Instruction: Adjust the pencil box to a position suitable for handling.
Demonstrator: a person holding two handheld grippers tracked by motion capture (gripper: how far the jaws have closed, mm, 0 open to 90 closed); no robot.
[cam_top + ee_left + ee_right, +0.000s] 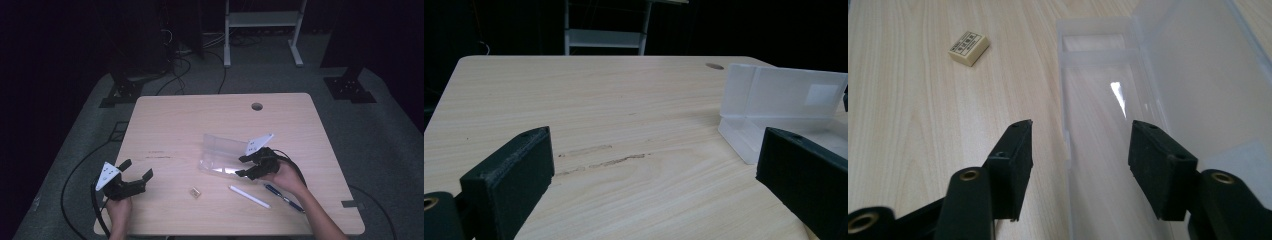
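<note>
I count one clear plastic box (pixel 222 155), lying open near the middle of the table (pixel 175 125) with its lid standing up behind the tray. There are two pens: a white one (pixel 249 196) and a dark blue one (pixel 282 197), both on the wood near the front edge, just right of centre. One small eraser (pixel 968 48) lies alone on the wood left of the box, apart from it.

I have two grippers in hand. My right gripper (pixel 1080 145) sits at the right end of the box, its jaws spread apart with the tray's near end between them, the pads clear of the plastic. No earlier picture bears on it. My left gripper (pixel 651 165) rests low at the front left of the table, jaws wide apart with nothing between them, pointing across the bare wood toward the box.

The table is pale wood grain with one round cable hole (pixel 257 106) near the far edge and a few scuff marks (pixel 599 157). Around it lies grey floor (pixel 390 150), with black cables (pixel 175 70) and a white metal frame (pixel 262 30) in a dark room beyond.
</note>
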